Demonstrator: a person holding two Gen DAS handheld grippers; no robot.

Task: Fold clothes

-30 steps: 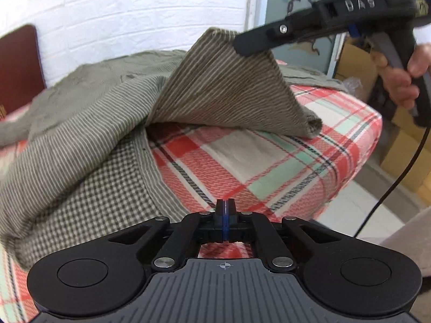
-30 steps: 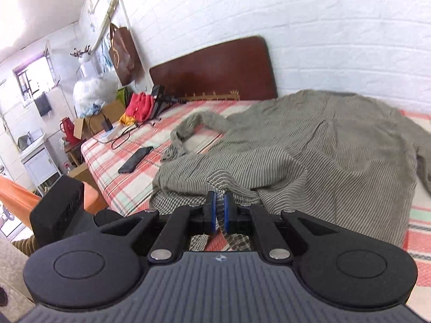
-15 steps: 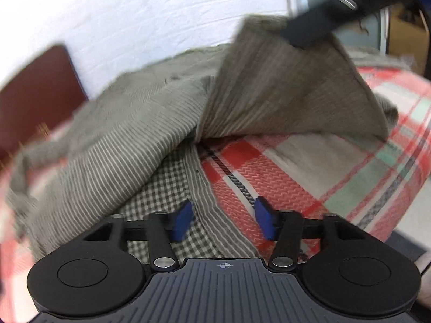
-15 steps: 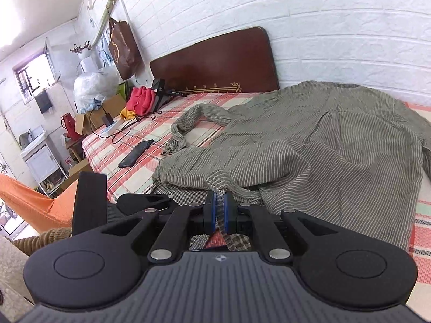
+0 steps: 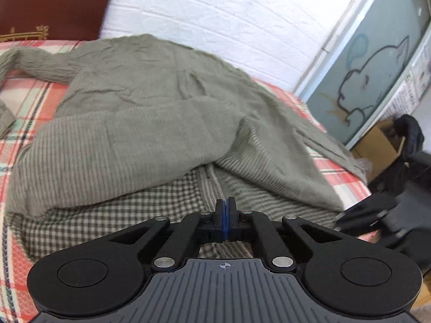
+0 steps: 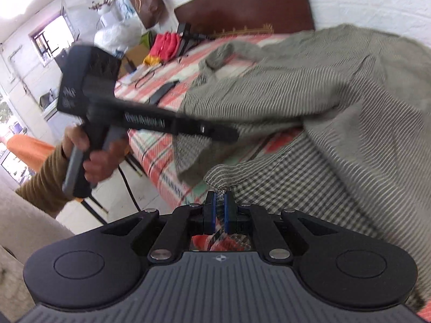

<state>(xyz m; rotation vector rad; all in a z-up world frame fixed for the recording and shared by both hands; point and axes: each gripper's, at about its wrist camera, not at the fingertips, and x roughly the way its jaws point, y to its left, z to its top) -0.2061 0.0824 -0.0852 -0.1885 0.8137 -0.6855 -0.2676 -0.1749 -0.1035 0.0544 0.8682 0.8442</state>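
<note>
My left gripper (image 5: 225, 212) angles down with jaws just snapped closed, pinching the checked hem of the grey striped shirt (image 5: 140, 123) sprawled on the plaid bed (image 5: 27, 102), while my right gripper (image 6: 218, 207) grips its corner.

You find almost nothing here that can be read. The side of the left gripper (image 6: 226, 134) carries a strip of pale raised lettering, but motion blur smears it past reading, and the marks on its black camera housing (image 6: 80, 80) are just as unclear. The printed sheets (image 5: 404, 94) pinned beside the painted panel (image 5: 371, 62) show lines of small print too fine to make out.
</note>
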